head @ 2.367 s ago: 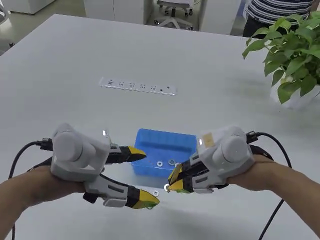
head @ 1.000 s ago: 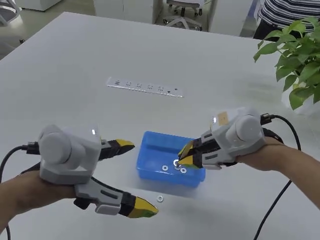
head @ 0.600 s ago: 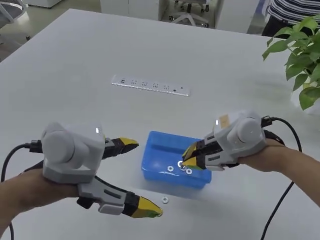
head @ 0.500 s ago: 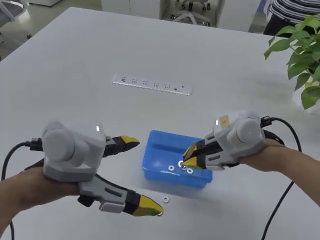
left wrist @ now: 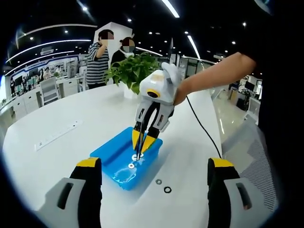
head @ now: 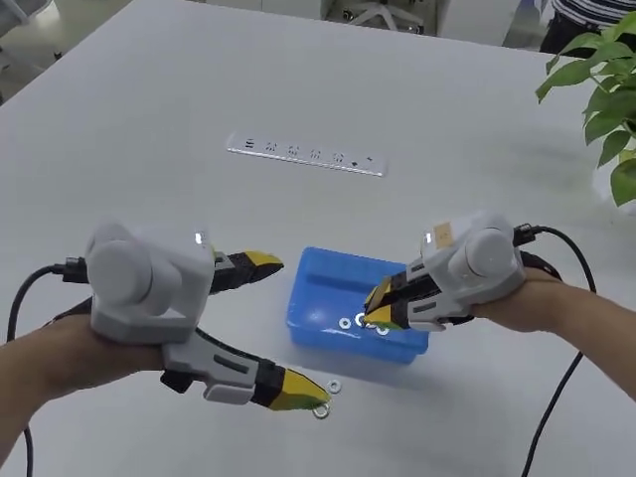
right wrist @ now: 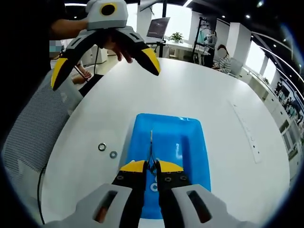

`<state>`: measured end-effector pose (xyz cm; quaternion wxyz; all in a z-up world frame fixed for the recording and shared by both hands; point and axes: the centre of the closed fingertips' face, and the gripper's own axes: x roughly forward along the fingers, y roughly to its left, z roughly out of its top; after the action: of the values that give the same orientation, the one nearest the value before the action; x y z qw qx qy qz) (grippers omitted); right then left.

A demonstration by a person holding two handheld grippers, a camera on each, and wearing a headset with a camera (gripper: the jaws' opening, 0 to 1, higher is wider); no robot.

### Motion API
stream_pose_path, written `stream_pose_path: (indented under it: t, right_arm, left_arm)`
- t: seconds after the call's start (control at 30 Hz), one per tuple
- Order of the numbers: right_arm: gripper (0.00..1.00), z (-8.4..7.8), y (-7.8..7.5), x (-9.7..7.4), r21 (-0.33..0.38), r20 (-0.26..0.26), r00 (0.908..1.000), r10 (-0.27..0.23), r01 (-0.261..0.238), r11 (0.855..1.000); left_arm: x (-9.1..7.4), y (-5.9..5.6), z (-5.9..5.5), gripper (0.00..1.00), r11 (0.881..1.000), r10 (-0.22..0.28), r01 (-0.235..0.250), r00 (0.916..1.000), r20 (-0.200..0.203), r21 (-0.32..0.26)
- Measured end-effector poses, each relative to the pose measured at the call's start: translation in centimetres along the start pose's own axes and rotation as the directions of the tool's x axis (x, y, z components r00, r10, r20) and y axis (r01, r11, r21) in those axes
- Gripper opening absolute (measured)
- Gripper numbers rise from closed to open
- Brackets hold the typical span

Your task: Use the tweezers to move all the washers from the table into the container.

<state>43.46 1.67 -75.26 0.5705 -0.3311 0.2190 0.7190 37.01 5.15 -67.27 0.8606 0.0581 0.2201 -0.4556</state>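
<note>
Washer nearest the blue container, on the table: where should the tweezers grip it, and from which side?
Probably pinch the washer by its band, one tweezers tip in the hole, one outside, from above on the side away from the container: it lies flat, with the wall close.

The container (head: 320, 290) sits on the tabletop (head: 149, 109) toward its near edge, about midway between left and right. Behind it, nearer the middle of the tabletop, the power strip (head: 303, 155) lies lengthwise along the far edge. The plant (head: 604, 89) stands at the right edge, well behind the container. Several washers (head: 347, 323) lie in the container's near half. Two loose washers (head: 334, 386) lie on the tabletop just before its near wall, close together but apart. The left gripper (head: 295, 330) is left of the container, one tip just beside the loose washers. The right gripper (head: 376, 306) is above the container's right side, and the tweezers (right wrist: 151, 142) reach down into it.
</note>
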Motion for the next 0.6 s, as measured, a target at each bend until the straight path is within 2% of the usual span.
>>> stream_pose_path:
  t: [0.27, 0.6]
  right_arm:
    - [0.09, 0.0, -0.1, 0.6, -0.006, -0.004, 0.9999, 0.015, -0.015, 1.000]
    - [0.09, -0.3, 0.1, 1.1, -0.013, -0.014, 0.9994, 0.032, -0.033, 0.999]
  left_arm:
    - [0.3, 0.5, 0.2, 0.89, 1.000, -0.005, 0.005, 1.0000, 0.001, 0.012]
    - [1.4, 1.4, 1.5, 0.67, 0.998, -0.008, 0.008, 0.9999, 0.015, 0.060]
